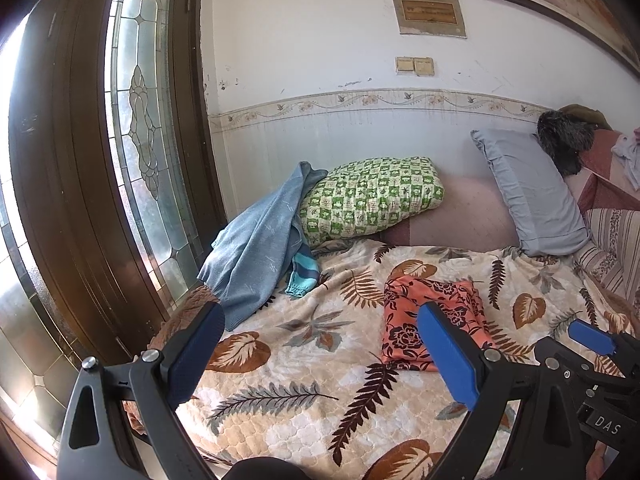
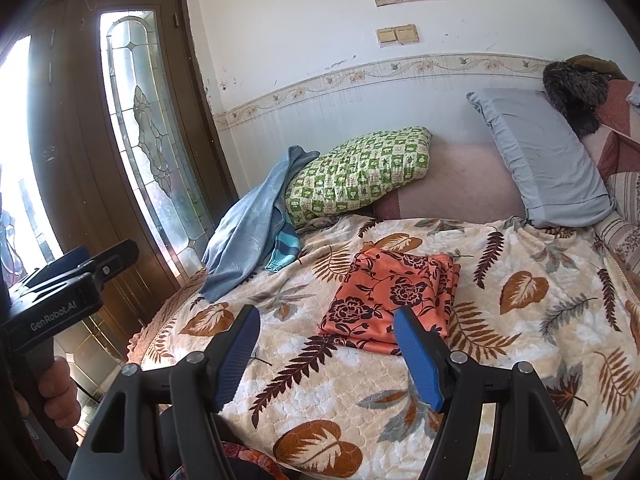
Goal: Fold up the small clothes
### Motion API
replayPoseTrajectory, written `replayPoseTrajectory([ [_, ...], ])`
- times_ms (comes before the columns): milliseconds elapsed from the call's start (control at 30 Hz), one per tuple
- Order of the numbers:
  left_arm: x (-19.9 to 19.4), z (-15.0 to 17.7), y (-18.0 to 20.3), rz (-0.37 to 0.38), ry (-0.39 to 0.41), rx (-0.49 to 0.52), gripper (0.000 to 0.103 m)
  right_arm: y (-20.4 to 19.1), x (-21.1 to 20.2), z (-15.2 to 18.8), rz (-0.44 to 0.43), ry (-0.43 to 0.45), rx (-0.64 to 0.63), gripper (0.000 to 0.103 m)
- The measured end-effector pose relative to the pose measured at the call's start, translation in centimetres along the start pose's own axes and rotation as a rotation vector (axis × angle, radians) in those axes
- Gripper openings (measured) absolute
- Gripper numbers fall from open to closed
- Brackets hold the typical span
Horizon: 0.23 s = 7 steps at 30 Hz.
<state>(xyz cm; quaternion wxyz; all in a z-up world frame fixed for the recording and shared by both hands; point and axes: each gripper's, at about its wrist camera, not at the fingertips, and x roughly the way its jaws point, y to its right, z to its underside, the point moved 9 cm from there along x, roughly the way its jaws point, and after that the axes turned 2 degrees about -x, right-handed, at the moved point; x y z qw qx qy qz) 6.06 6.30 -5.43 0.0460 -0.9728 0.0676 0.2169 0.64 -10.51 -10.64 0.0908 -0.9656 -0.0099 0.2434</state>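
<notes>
Right hand-held gripper gapes empty just short of the folded orange garment.

A folded garment lies mid-bed; a towel drapes at the far left corner, against a pillow.

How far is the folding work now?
Done: the orange floral garment lies folded on the leaf-print blanket. In hand: nothing; left gripper and right gripper are both open and empty. Left: the blue garment lies crumpled beside the green pillow.
</notes>
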Motion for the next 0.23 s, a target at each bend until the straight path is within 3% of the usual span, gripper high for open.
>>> replayPoseTrajectory([
  [233,1.3,0.2,0.8,0.037,-0.015,-0.016,0.097,0.8,1.1,-0.2,0.001,-0.005,0.013,0.073],
])
